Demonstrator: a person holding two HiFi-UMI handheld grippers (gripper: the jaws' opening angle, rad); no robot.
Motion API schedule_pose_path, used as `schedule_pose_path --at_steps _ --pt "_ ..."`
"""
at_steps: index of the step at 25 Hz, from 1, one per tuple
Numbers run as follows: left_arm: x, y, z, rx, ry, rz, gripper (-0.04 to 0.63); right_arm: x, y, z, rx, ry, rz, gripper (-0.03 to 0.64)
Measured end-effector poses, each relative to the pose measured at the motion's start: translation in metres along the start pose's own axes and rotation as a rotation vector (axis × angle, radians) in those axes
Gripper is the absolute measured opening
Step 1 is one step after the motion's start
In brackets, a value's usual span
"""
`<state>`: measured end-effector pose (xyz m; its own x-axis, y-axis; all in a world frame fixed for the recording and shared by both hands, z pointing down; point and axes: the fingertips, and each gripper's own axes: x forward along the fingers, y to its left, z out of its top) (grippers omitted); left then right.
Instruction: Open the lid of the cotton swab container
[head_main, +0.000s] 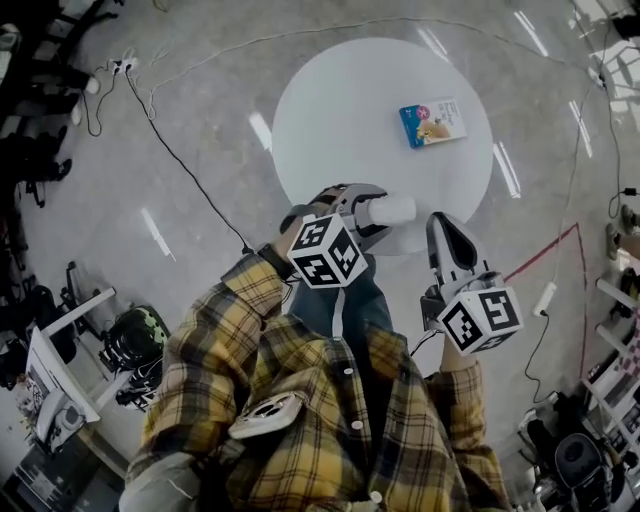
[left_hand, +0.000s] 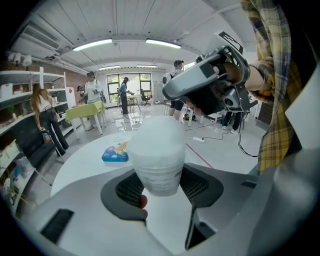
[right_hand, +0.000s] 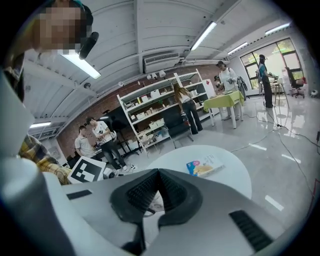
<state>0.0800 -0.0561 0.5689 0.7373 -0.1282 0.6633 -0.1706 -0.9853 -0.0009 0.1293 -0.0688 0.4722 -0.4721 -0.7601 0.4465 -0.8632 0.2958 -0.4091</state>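
Trainee: Which step is this, and where is the cotton swab container?

Lead: It's held and waiting. The left gripper has its jaws set wide around the container's lower body, with the pads pressing on both sides. From the head view it lies roughly level, jutting to the right over the near edge of the round white bench. I'd judge that the lid hasn't been opened yet.

Trainee: And the right gripper?

Lead: Its jaws are closed together with nothing between them. It sits just right of the container's free end, close but apart from it.

Trainee: So what does the next move need?

Lead: Probably the right jaws have to part and take the cap end, or catch its edge. Meanwhile the left one has to hold the body steady so it doesn't spin or slip.

Trainee: Anything we can't read?

Lead: Plenty. The container is frosted and blurred up close, so I can't find the seam between lid and body, or tell whether it flips or lifts off. Its base is hidden behind the left jaws. A blue packet lies on the far right of the bench, well apart, and its print is too small to read.
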Motion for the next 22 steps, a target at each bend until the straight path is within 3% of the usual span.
schedule_pose_path --at_steps 16,22 --pt "-0.079 -0.006 0.065 0.051 -0.001 0.064 0.229 -0.048 0.057 0.075 -0.056 -0.108 0.069 0.017" --pt "-0.109 -0.013 0.097 0.01 -0.009 0.057 0.229 -0.072 0.075 0.098 -0.093 -0.153 0.101 0.017"
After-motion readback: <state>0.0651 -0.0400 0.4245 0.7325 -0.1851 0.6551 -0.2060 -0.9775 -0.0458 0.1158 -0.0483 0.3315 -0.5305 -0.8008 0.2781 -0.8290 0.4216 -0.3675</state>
